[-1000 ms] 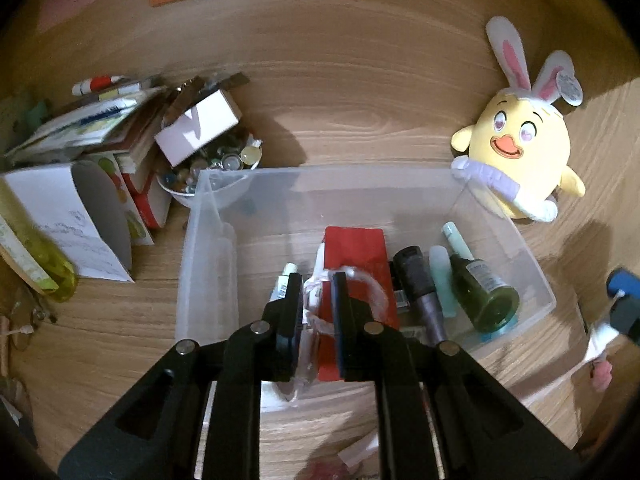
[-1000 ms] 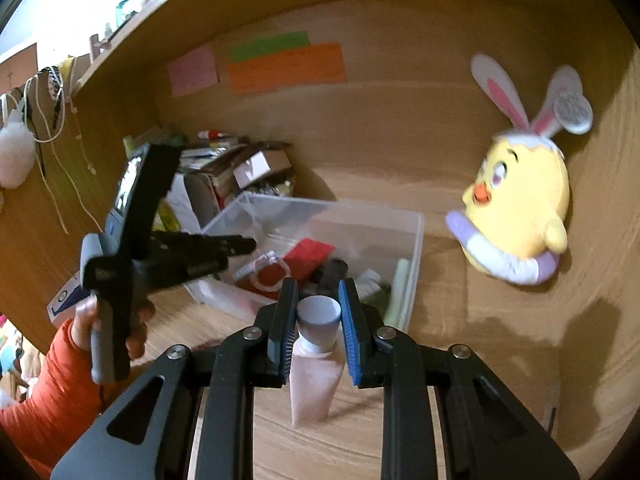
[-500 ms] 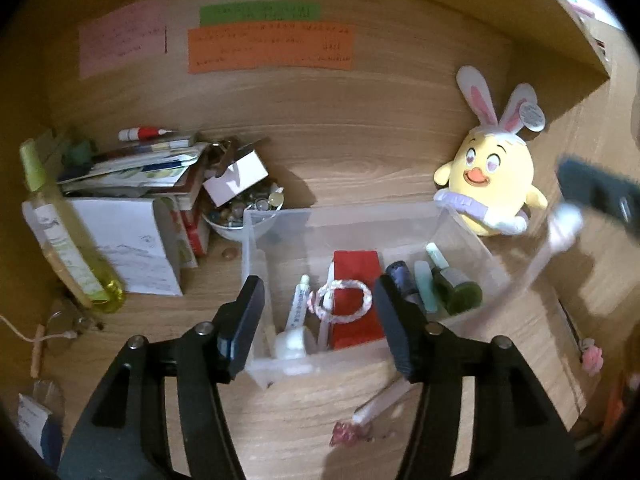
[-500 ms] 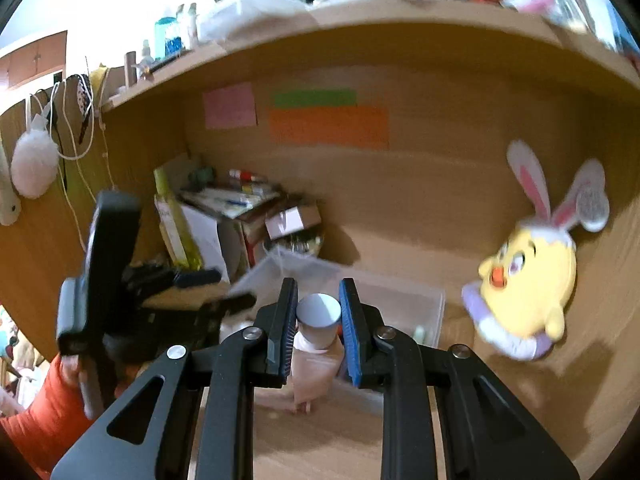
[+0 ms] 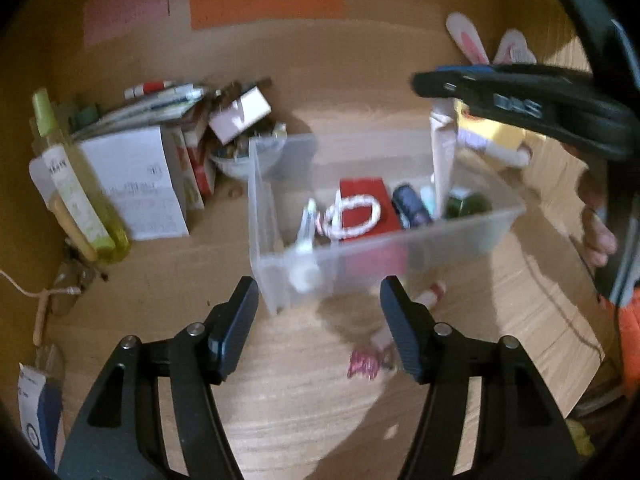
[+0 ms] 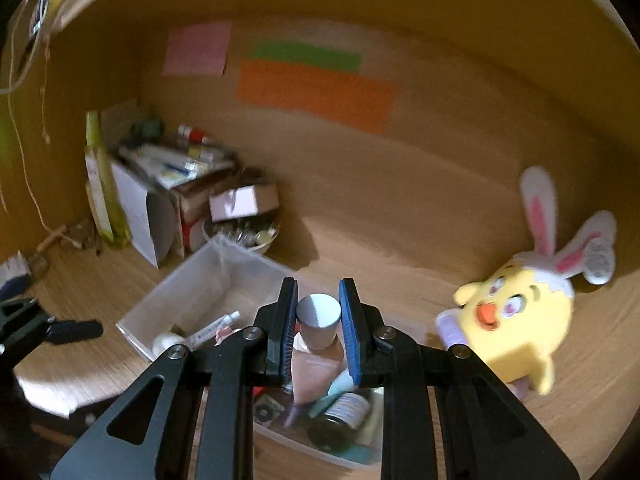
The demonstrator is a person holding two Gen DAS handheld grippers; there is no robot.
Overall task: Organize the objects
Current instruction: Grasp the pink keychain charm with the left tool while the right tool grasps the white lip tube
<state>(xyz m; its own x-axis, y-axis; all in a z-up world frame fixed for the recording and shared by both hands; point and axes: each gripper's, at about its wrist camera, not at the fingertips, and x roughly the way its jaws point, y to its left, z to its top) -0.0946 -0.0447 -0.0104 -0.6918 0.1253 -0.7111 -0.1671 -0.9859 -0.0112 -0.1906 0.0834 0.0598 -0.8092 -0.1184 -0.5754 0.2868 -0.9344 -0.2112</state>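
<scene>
A clear plastic bin (image 5: 256, 200) stands on the wooden desk and holds a red card (image 5: 362, 190), a white-and-pink bracelet (image 5: 352, 216), tubes and dark bottles. My left gripper (image 5: 319, 286) hangs in front of the bin's near wall, its jaws opening with nothing between them. My right gripper (image 6: 318, 286) is shut on a pink tube (image 6: 316, 364) just under its grey cap (image 6: 319, 316). It holds the tube upright above the bin (image 6: 180, 292). In the left wrist view the right gripper (image 5: 440, 80) reaches in from the right, with the tube (image 5: 442, 160) dangling into the bin.
A pink hair clip (image 5: 364, 364) and a small tube (image 5: 430, 294) lie on the desk before the bin. Left of it stand a yellow-green bottle (image 5: 76, 200), stacked papers (image 5: 144, 176) and a bowl (image 5: 244, 152). A yellow plush chick (image 6: 516, 320) sits at the right.
My left gripper let go of the bracelet, which now lies in the bin, and drew back with its jaws spread. My right gripper carried the pink tube forward over the bin.
</scene>
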